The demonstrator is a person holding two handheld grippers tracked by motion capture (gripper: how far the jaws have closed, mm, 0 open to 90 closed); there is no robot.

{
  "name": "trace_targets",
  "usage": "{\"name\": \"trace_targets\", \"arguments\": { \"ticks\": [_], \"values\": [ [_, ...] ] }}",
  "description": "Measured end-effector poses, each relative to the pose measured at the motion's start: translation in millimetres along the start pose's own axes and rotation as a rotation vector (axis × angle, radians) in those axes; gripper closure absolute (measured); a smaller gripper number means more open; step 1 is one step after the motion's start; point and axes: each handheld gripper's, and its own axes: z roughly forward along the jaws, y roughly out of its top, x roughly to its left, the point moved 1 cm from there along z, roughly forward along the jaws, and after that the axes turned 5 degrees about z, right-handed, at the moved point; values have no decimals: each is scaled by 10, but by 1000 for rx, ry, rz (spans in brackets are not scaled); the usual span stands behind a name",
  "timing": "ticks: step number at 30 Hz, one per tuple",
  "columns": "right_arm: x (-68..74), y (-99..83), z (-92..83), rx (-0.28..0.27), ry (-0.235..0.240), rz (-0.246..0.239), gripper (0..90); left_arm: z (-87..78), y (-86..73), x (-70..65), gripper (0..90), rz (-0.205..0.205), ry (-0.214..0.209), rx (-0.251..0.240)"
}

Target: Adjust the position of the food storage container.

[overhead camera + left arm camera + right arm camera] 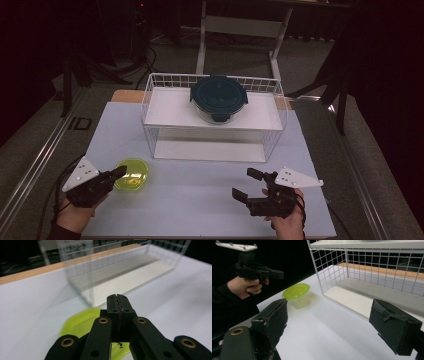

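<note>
Fingers of the left gripper [119,172] are pressed together, empty, above the green tub [132,174] standing before the wire rack [214,118], probably to nudge it; right gripper [246,184] waits agape.

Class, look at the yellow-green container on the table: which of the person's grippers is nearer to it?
Left. The left gripper, shut, hovers at the yellow-green container, above its near-left edge. The right gripper, open, is well off to the container's right over the table.
</note>
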Motion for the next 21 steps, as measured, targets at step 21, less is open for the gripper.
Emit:
{"name": "trace_targets", "arguments": {
  "ticks": [21],
  "values": [
    [-19, -37, -27, 3, 14, 9, 148, 250, -765, 553, 900, -65, 82, 157]
  ]
}}
